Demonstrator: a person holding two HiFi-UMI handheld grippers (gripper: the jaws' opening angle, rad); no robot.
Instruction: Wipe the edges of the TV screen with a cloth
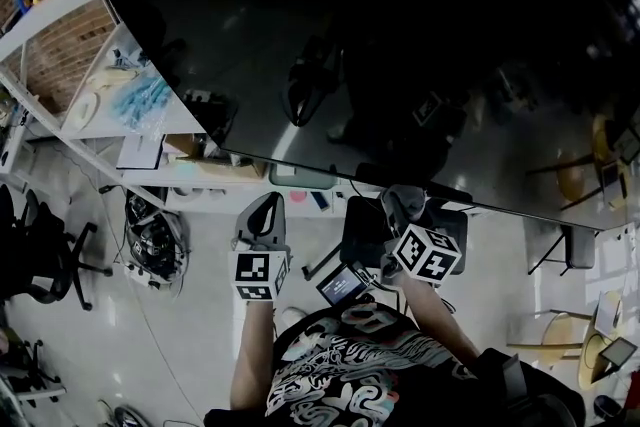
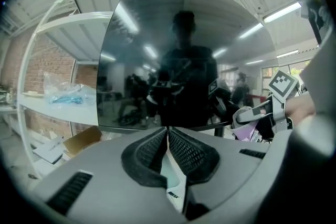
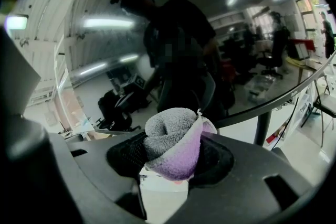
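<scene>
Right gripper (image 1: 398, 205) fingers clamped on bunched cloth (image 3: 170, 144) near TV screen (image 1: 400, 35) bottom edge, left gripper (image 2: 168, 132) fingers together w/ nothing btwn; risk: little cloth sticks out, so a steep press cd scrape glass w/ fingers or drag cloth loose.

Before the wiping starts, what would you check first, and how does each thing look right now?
1. Cloth gripped: ok, the right hand-held gripper is shut on it.
2. Cloth sticks out past the jaws: ok, a bunched fold shows in front.
3. Cloth touching the bottom edge of the TV screen: cannot tell, though it is close.
4. Left hand-held gripper empty: ok, jaws together on nothing.
5. Left hand-held gripper off the screen: ok, it sits below the bottom edge.
</scene>
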